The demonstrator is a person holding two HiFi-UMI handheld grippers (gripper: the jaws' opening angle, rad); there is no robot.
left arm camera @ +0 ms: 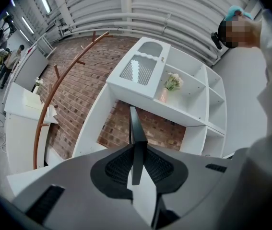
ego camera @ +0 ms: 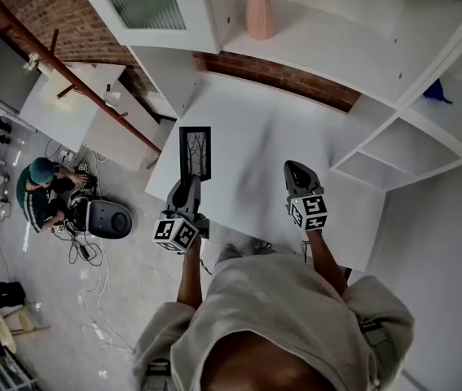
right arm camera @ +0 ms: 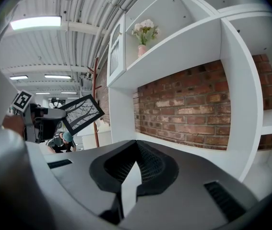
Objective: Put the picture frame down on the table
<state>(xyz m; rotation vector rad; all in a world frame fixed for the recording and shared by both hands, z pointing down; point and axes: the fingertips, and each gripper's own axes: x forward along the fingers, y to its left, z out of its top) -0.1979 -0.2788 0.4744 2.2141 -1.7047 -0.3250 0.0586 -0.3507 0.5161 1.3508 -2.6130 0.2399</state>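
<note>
Head view: the left gripper [ego camera: 187, 184] clamps the near short end of the black picture frame [ego camera: 195, 153], whose long axis runs away from the person above the left edge of the white surface [ego camera: 255, 129], picture side up. The right gripper [ego camera: 292, 168] hangs over the surface well to the right, a pink vase [ego camera: 258, 10] stands on the white shelf unit [ego camera: 336, 55] beyond, and a person [ego camera: 41, 194] crouches on the floor at left. Left gripper view: the frame shows edge-on, pinched between the jaws and pointing towards the brick wall [left arm camera: 85, 80] below the shelf unit. Right gripper view: the jaws meet on nothing, and the frame hangs tilted in the air off to the left, one corner highest.
</note>
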